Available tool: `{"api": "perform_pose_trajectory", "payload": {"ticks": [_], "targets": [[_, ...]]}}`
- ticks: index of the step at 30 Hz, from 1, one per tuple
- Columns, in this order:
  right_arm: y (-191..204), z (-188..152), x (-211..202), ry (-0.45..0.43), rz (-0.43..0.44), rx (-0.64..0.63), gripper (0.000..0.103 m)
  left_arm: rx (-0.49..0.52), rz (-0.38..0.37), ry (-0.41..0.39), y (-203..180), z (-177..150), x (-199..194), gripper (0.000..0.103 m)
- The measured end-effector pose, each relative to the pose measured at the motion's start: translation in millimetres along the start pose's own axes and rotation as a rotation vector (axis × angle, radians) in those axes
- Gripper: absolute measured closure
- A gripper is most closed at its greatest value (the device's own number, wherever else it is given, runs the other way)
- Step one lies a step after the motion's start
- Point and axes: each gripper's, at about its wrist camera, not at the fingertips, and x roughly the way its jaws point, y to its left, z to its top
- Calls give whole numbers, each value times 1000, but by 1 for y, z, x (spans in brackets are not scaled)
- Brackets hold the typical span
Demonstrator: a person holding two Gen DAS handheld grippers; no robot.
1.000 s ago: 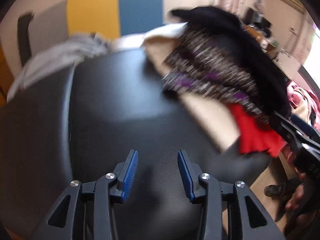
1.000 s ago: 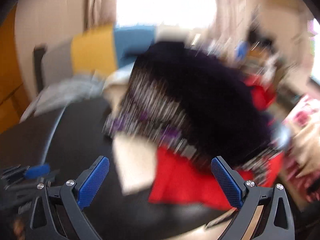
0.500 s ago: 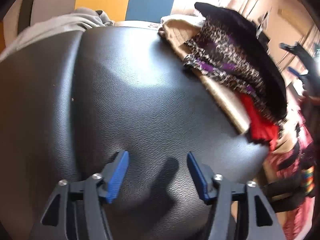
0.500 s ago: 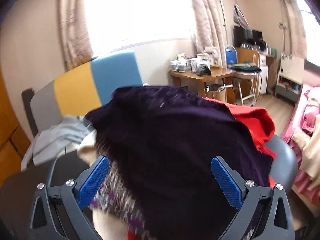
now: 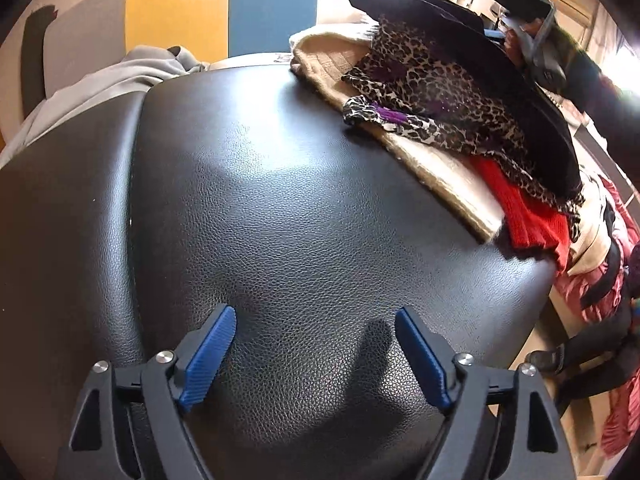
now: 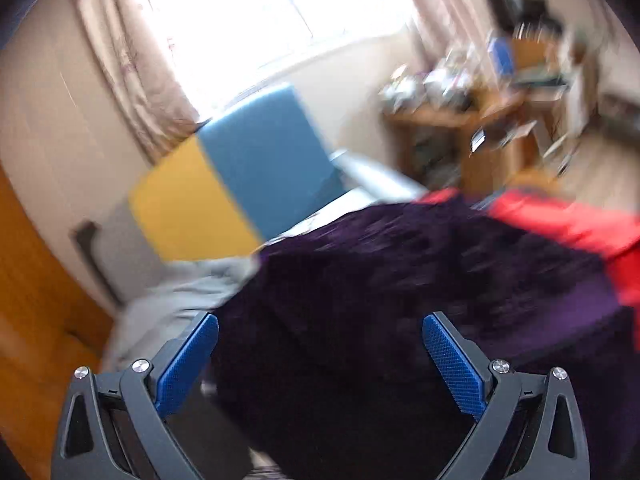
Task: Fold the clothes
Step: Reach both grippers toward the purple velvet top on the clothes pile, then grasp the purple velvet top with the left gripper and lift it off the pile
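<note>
Black leather cushion fills my left wrist view, bare under my left gripper. Jaws there stand wide apart, nothing between them, hovering just over the leather; their shadow falls on it. Clothes sit heaped at the cushion's far right edge: cream knit at the bottom, leopard-print top on it, red knit poking out at the near corner, dark purple garment on top. Stack looks roughly layered, edges uneven; I cannot tell whether these are folded or merely piled. Grey garment lies loose past the cushion's far left edge. A person's foot shows on the floor at right.

Right wrist view, blurred. My right gripper is spread wide too, holding nothing, poised directly over the dark purple garment, which fills the space between and beyond the blue pads. Red knit shows at the far right, grey garment at left, yellow-and-blue chair back behind.

Risks, as I judge them: the pile overhangs the cushion's right edge, so a tug on the top layer could drag the red knit or the whole stack to the floor. A deep pinch may catch the leopard layer along with the purple one. Blur suggests speed; closing on the move could grab a bunched handful instead of an edge.
</note>
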Motion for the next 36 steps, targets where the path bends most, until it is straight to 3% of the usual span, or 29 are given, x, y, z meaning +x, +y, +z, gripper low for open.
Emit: {"api": "perform_pose_trajectory", "payload": {"ticks": [4, 6, 9, 10, 12, 16, 19, 23, 28, 30, 36], "targets": [[21, -43, -2, 90, 172, -63, 0, 3, -1, -4, -1, -1, -1, 18], [23, -76, -15, 139, 292, -35, 0, 20, 5, -2, -2, -2, -1, 18], [19, -139, -52, 151, 311, -28, 0, 43, 34, 40, -6, 3, 0, 21], [15, -158, -65, 145, 299, -25, 0, 12, 8, 55, -5, 10, -1, 34], [3, -192, -89, 146, 234, -30, 0, -45, -76, 54, -4, 31, -7, 41], [-28, -240, -130, 172, 47, -78, 0, -69, -192, -18, -22, 94, -28, 41], [-41, -255, -143, 162, -20, -100, 0, -79, -302, -65, -48, 158, -40, 40], [-44, -261, -133, 176, -111, -170, 0, -106, -344, -75, -76, 221, -33, 40], [-42, -274, -110, 224, -98, -179, 0, -138, -390, -87, -110, 299, -23, 40], [-43, -278, -101, 219, -99, -188, 0, -137, -381, -58, -124, 321, -6, 40], [-58, -275, -99, 178, -35, -129, 0, -265, -371, 47, -126, 353, 51, 40]]}}
